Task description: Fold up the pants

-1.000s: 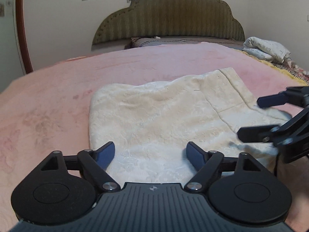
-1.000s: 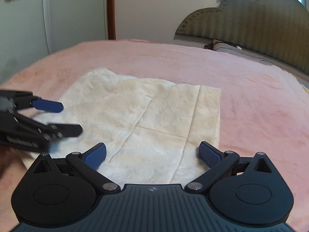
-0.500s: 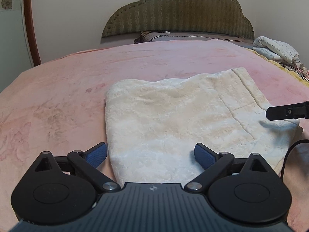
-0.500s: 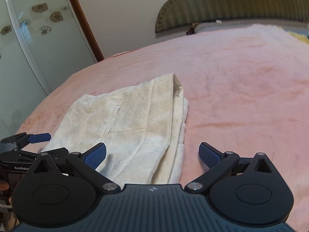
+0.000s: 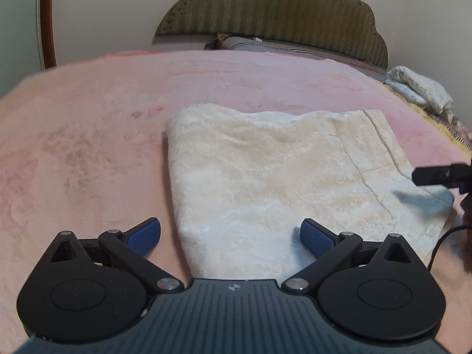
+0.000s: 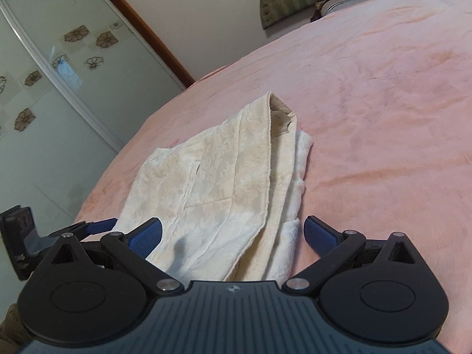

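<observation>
pants (image 5: 274,183) folded on bed (image 5: 88,147), just ahead | my left hand-held gripper (image 5: 230,236) nearer | right hand-held gripper (image 6: 233,236) | both jaws apart, empty

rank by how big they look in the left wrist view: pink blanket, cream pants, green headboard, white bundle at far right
1. pink blanket
2. cream pants
3. green headboard, though it is farther away
4. white bundle, also distant

Right gripper (image 5: 442,175) cut off at frame edge; pants (image 6: 224,188) near end hidden behind gripper body.
</observation>
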Tool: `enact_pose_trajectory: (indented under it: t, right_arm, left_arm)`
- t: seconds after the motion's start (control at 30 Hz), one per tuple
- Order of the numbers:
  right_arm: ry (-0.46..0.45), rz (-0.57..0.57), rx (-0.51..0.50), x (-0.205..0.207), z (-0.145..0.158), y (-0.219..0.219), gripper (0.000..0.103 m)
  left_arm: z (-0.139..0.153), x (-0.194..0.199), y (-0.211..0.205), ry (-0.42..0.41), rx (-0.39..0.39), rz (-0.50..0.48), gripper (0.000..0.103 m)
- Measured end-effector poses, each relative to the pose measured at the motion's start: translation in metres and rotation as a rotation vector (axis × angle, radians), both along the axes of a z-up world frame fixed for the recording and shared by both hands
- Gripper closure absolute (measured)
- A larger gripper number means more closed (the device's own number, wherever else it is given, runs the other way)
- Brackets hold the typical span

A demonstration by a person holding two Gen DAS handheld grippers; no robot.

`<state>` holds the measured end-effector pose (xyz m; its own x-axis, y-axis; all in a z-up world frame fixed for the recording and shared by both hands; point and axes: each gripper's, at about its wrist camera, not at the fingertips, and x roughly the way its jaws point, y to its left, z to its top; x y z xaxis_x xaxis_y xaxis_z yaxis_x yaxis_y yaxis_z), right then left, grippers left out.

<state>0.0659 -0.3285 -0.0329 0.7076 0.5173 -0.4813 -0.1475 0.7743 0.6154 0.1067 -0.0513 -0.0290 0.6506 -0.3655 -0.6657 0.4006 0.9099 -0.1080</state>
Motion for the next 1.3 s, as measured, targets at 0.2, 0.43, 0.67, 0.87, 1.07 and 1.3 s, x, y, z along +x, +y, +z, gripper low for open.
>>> enact_pose_trajectory:
  t: [0.2,0.43,0.67,0.87,1.07,1.3]
  right_arm:
    - [0.020,0.147,0.091,0.014,-0.003,-0.017,0.000]
    - [0.019,0.312,0.215,0.039,-0.009,-0.028,0.000]
    - [0.011,0.350,0.164,0.071,-0.008,-0.005,0.010]
    - [0.053,0.257,0.134,0.069,-0.019,-0.009,0.065]
    - [0.001,0.229,0.112,0.057,0.000,0.006,0.071]
    - [-0.109,0.286,0.078,0.074,0.042,0.030,0.071]
  left_arm:
    - [-0.003,0.025,0.046,0.170,-0.286,-0.040,0.002]
    - [-0.016,0.053,0.056,0.300,-0.527,-0.109,0.002]
    - [-0.021,0.064,0.023,0.275,-0.540,-0.142,0.007]
    - [-0.017,0.062,0.021,0.222,-0.399,-0.106,0.071]
    - [-0.001,0.044,0.021,0.078,-0.385,-0.133,0.088]
    - [0.038,0.051,0.038,-0.082,-0.347,-0.083,0.090]
